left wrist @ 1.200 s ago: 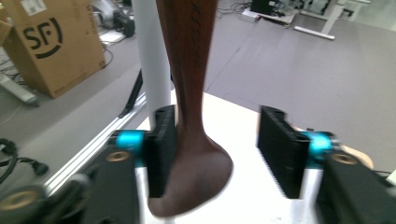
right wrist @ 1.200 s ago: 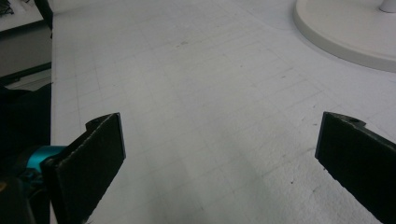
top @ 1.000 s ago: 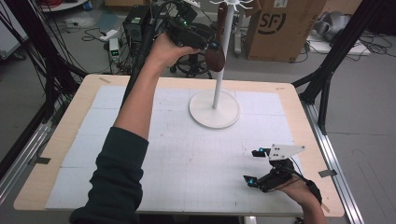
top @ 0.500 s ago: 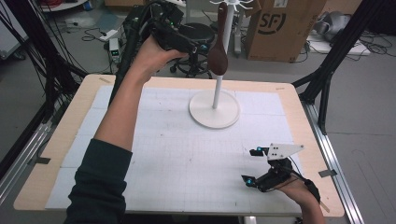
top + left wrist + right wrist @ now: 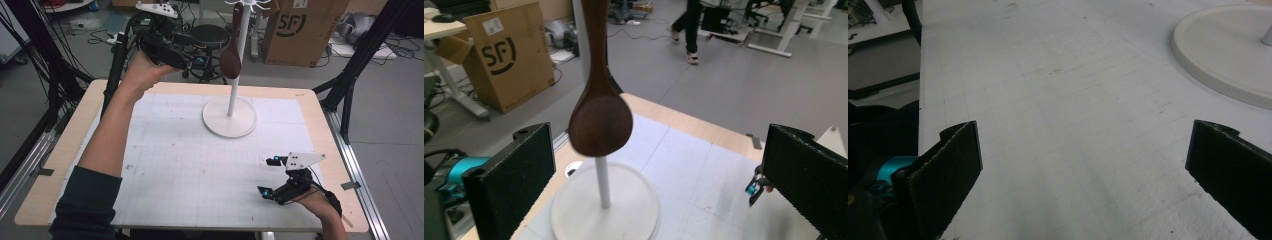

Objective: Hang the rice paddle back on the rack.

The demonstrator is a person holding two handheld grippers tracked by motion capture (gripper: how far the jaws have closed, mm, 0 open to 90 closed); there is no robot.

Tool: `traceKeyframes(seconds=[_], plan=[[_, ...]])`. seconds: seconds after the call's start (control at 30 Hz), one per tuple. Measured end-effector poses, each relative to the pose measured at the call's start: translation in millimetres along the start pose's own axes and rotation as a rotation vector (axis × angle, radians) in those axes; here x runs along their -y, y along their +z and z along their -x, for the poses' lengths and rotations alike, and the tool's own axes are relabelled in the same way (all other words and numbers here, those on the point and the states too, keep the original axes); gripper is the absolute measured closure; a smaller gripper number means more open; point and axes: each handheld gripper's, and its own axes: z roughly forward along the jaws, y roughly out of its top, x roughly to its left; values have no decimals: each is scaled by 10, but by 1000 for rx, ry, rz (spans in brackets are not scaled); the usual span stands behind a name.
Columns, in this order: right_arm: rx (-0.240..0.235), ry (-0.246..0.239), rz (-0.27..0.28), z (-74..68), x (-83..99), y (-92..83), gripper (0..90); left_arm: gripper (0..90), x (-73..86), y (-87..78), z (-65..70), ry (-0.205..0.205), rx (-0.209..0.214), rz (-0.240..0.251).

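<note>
Left of the white stand [image 5: 230,116], the left gripper [image 5: 197,59] has drawn away from the brown wooden spoon [image 5: 231,59] hanging on it, jaws just opened and empty; the right gripper [image 5: 270,176], also wide open, rests nearer the person; behind stands a cardboard box [image 5: 295,31] marked "SF".

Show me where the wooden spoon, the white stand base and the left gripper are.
wooden spoon [image 5: 600,125], left gripper view, on its bowl.
white stand base [image 5: 220,120], high view, on its bare left part.
left gripper [image 5: 202,61], high view, between its fingertips.
</note>
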Motion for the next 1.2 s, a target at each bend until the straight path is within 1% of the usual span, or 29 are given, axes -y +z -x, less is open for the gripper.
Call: traceKeyframes(seconds=[0.27, 0.53, 0.7, 0.73, 0.77, 0.83, 0.93, 1.03, 1.1, 1.2], plan=[[4, -1, 32, 5, -35, -33, 4, 17, 256, -106, 46, 13, -9, -28], [17, -2, 35, 5, -53, -34, 4, 17, 549, -213, 138, 36, -13, -55], [43, -6, 50, 5, -87, -36, 3, 17, 743, -311, 229, 46, -3, -48], [46, -6, 52, 3, -93, -38, 3, 16, 778, -335, 245, 56, -2, -50], [47, -4, 56, 1, -100, -37, 3, 17, 815, -356, 265, 55, 5, -47], [52, -3, 58, -4, -112, -39, 3, 17, 891, -402, 302, 65, 6, -43], [64, -11, 68, 0, -126, -40, 3, 16, 1011, -475, 354, 69, 8, -40], [69, -6, 79, -5, -138, -53, 3, 17, 1144, -555, 396, 59, 3, -31], [71, -3, 85, -6, -146, -60, 3, 17, 1235, -603, 411, 53, -8, -23], [79, -1, 89, -7, -152, -60, 3, 17, 1377, -645, 439, 46, -13, -27]])
